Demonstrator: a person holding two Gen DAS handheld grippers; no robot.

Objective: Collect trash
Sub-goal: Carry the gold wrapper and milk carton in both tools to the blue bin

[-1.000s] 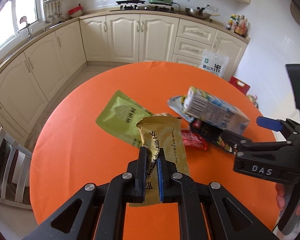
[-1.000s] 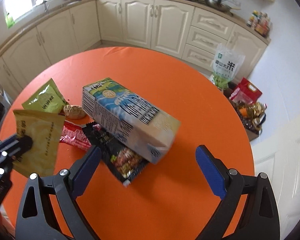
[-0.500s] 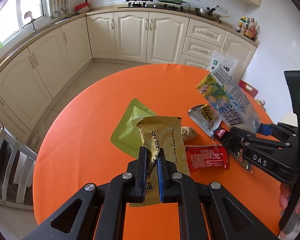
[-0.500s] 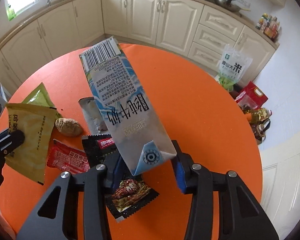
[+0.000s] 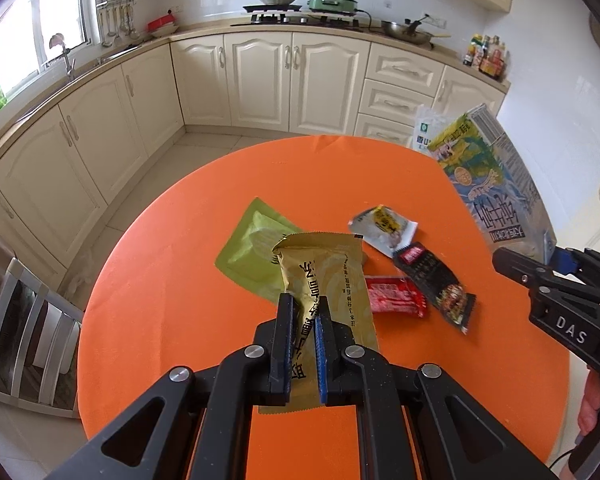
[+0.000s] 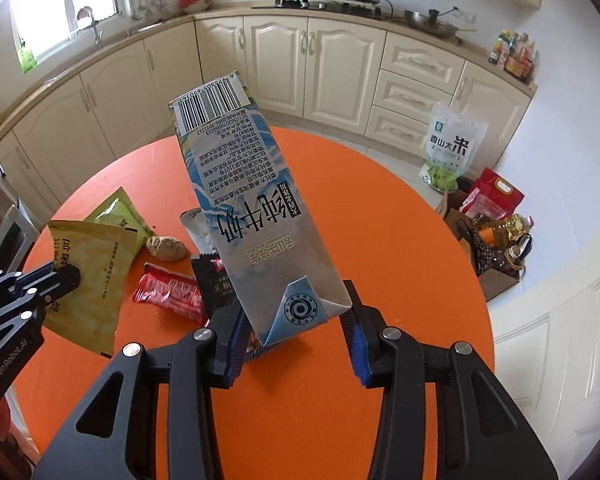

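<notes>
Here both grippers hang above the round orange counter (image 5: 172, 264), each tilted steeply down toward it. The left gripper (image 5: 303, 344) is clenched on a gold wrapper (image 5: 324, 276), its jaws pinching the lower half so the packet stands up clear of the surface. The right gripper (image 6: 296, 344) grasps a milk carton (image 6: 252, 208) by its bottom end; its jaws have just been closing, and the carton sits between them, slanting up and away with the barcode end farthest off.

On the counter lie a green pouch (image 5: 256, 248) at the far left of the litter, a red wrapper (image 5: 394, 296) just right of the gold one, a black wrapper (image 5: 436, 280) beside that, and a silver packet (image 5: 384, 228) farther off.

The right wrist view alone shows a small brown lump (image 6: 166, 248) on the counter between the green pouch and the red wrapper; in the left view the gold wrapper covers that spot. It also shows a rice bag (image 6: 452, 148) and a box of bottles (image 6: 496, 240) on the floor to the far right. The left wrist view alone shows part of a hand (image 5: 592, 404) at the right gripper's handle, near right, and a chair (image 5: 32, 332) at the left edge of the counter.
</notes>
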